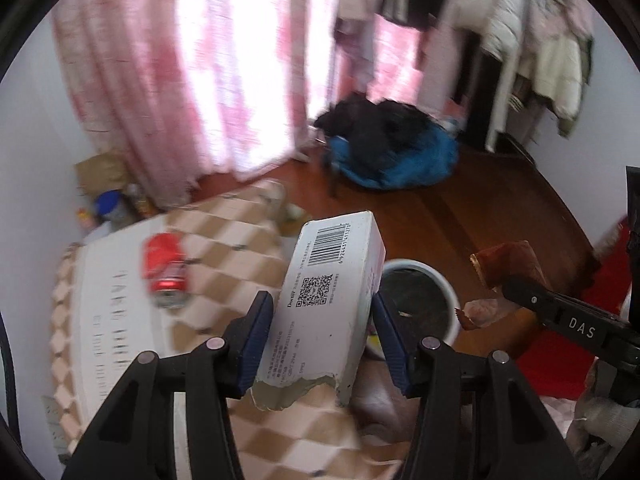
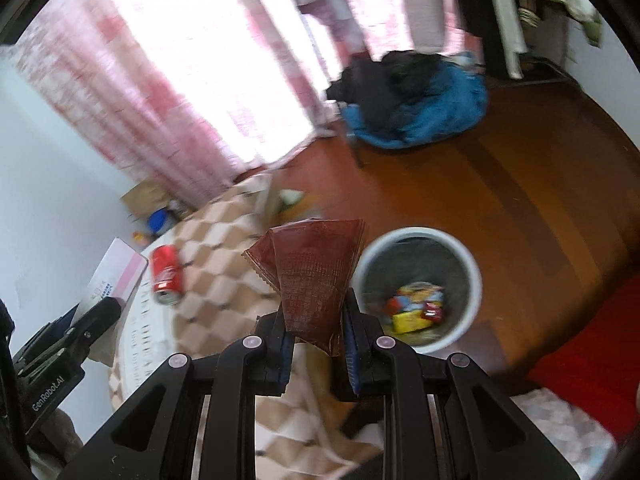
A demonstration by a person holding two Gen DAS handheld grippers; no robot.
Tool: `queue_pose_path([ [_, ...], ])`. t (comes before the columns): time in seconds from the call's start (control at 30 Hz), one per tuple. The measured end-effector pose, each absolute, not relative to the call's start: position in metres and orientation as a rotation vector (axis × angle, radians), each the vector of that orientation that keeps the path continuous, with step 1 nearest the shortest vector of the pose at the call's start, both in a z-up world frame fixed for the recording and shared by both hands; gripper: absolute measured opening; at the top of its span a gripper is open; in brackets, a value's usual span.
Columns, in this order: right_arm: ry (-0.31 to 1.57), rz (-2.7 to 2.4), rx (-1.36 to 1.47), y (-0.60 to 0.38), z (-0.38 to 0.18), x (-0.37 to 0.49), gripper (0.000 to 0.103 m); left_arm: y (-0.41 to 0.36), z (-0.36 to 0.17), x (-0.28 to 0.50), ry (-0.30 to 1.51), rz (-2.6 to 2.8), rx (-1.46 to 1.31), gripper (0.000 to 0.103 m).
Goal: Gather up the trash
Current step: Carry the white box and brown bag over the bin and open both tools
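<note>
My left gripper is shut on a torn white carton with a barcode and QR code, held above the table's edge. My right gripper is shut on a dark red-brown foil wrapper; the same wrapper and gripper show at the right of the left wrist view. A white trash bin stands on the floor just right of the wrapper, with colourful packets inside; the bin's rim peeks out behind the carton. A red soda can lies on its side on the table.
The table carries a tan-and-white checked cloth. Pink curtains hang behind it. A blue and black heap of clothes lies on the wooden floor. A red mat is at the right. Boxes and bottles sit by the wall.
</note>
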State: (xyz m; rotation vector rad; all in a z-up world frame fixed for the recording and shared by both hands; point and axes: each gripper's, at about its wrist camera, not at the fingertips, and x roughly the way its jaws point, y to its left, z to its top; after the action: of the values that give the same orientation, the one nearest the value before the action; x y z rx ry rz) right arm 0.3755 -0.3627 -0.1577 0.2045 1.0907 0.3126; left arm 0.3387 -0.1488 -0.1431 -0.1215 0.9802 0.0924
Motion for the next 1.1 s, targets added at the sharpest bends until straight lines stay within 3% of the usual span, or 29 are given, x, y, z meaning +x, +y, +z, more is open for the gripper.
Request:
queue_pose_path([
  [0.2,1.130,0.211,0.218,-0.430,-0.198,0.399,0.022,-0.216,-0.193,0.387,1.094,-0.018,-0.123,0.048],
  [0.43,1.261,0.140,0.260,-0.474,-0.291,0.437,0.022,-0.260,-0.277,0.444,1.264,-0.066,-0.154,0.049],
  [0.6,1.346,0.117,0.299,-0.482,-0.356,0.463,0.022,-0.265,-0.328,0.476,1.374,-0.081,-0.177,0.053],
  [0.87,1.426,0.098,0.253,-0.476,-0.426,0.493,0.025,-0.254,-0.363,0.491,1.418,-0.053,-0.230,0.054],
  [0.9,1.432,0.099,0.244,-0.474,-0.433,0.496,0.025,-0.252,-0.364,0.490,1.420,-0.044,-0.230,0.056],
  [0.93,1.437,0.103,0.235,-0.471,-0.438,0.498,0.025,-0.250,-0.368,0.494,1.418,-0.037,-0.228,0.070],
  [0.97,1.440,0.103,0.225,-0.467,-0.442,0.499,0.027,-0.249,-0.368,0.492,1.413,-0.026,-0.225,0.083],
  [1.0,1.445,0.106,0.216,-0.464,-0.446,0.500,0.038,-0.247,-0.369,0.492,1.410,-0.022,-0.222,0.100],
  [1.1,1.448,0.104,0.204,-0.460,-0.451,0.498,0.074,-0.244,-0.366,0.488,1.389,0.015,-0.166,0.101],
])
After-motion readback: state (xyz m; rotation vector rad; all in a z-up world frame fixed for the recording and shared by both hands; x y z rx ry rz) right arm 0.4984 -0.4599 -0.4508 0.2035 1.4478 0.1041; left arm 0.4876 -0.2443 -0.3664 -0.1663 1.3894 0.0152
